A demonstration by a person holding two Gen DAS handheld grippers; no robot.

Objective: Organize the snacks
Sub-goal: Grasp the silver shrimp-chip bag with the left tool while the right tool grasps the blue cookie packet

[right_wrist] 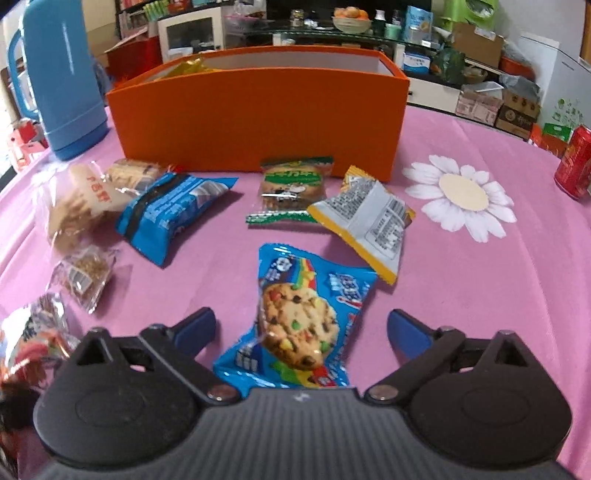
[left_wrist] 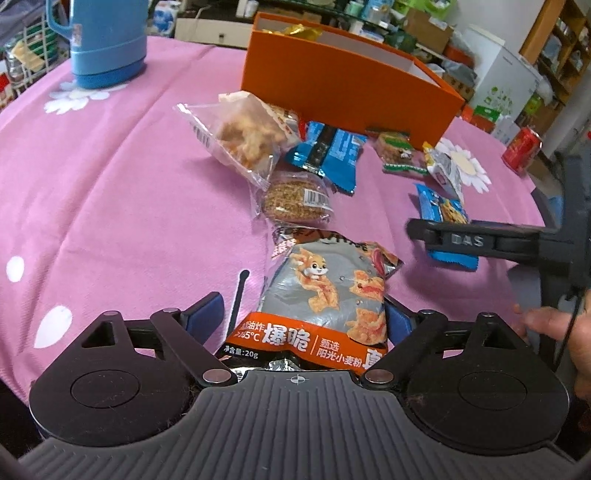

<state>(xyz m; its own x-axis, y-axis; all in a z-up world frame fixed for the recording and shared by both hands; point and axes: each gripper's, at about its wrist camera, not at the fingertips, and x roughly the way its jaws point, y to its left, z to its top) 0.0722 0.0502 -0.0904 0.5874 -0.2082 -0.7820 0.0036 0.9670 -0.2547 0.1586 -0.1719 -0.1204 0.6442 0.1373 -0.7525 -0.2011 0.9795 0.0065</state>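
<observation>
Pink tablecloth (right_wrist: 461,295) with white daisy print (right_wrist: 460,195) is covering the table. Blue thermos jug (right_wrist: 61,77) is standing upright at far left, red drink can (right_wrist: 574,162) is standing at the far right edge, well apart from it. Behind the table, shelves with cardboard boxes (right_wrist: 515,107) and a bowl of fruit (right_wrist: 351,18) are sitting cluttered.

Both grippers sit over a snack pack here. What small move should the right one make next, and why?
Probably close the right gripper on the blue cookie pack. Its jaws stand wide open with the pack lying flat on the pink cloth between them, pads clear of it on both sides. The orange box behind is open-topped, so a grip seems the step before lifting.
</observation>
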